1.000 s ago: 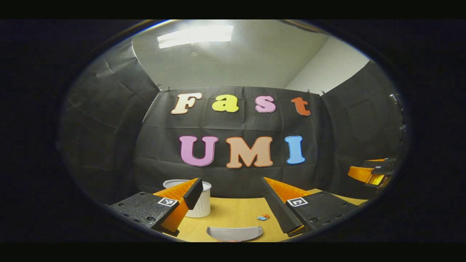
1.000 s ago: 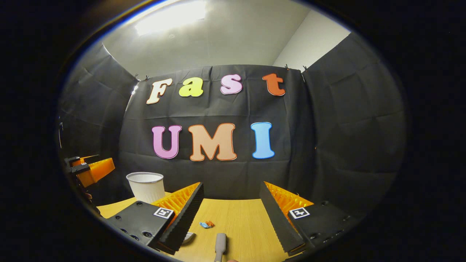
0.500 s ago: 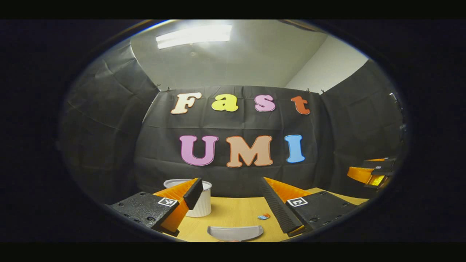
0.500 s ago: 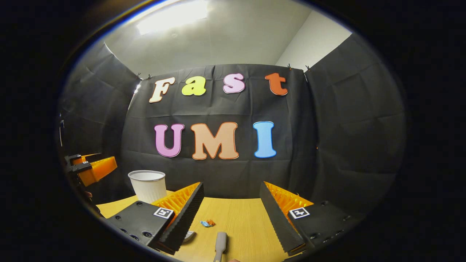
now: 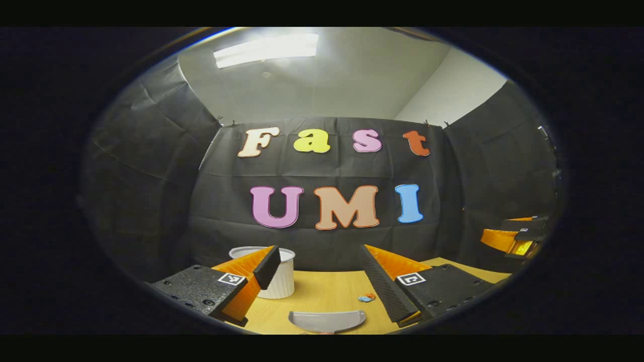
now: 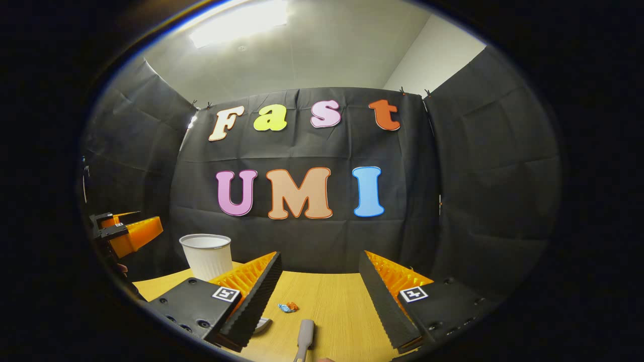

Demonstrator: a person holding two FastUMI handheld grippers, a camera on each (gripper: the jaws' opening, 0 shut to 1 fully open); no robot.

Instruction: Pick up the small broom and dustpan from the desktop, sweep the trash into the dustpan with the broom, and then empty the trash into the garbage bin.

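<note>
In the left gripper view my left gripper (image 5: 317, 254) is open above the wooden desk (image 5: 322, 294). A grey dustpan (image 5: 327, 321) lies on the desk just below and between its fingers. A small blue and orange scrap of trash (image 5: 366, 298) lies to the dustpan's right. A white ribbed bin (image 5: 282, 279) stands behind the left finger. In the right gripper view my right gripper (image 6: 319, 261) is open, and the grey broom handle (image 6: 304, 336) lies on the desk between its fingers. The trash (image 6: 288, 307) lies just beyond the handle, and the bin (image 6: 207, 255) stands at the back left.
The other gripper (image 5: 513, 239) hovers at the far right of the left gripper view, and at the far left (image 6: 126, 234) of the right gripper view. Black cloth walls close the desk on three sides. Bare desk (image 6: 337, 296) stretches between the fingers toward the back.
Both views have shifted slightly: the bin, trash and dustpan sit a little to the right and lower than before. Both grippers stay open.
</note>
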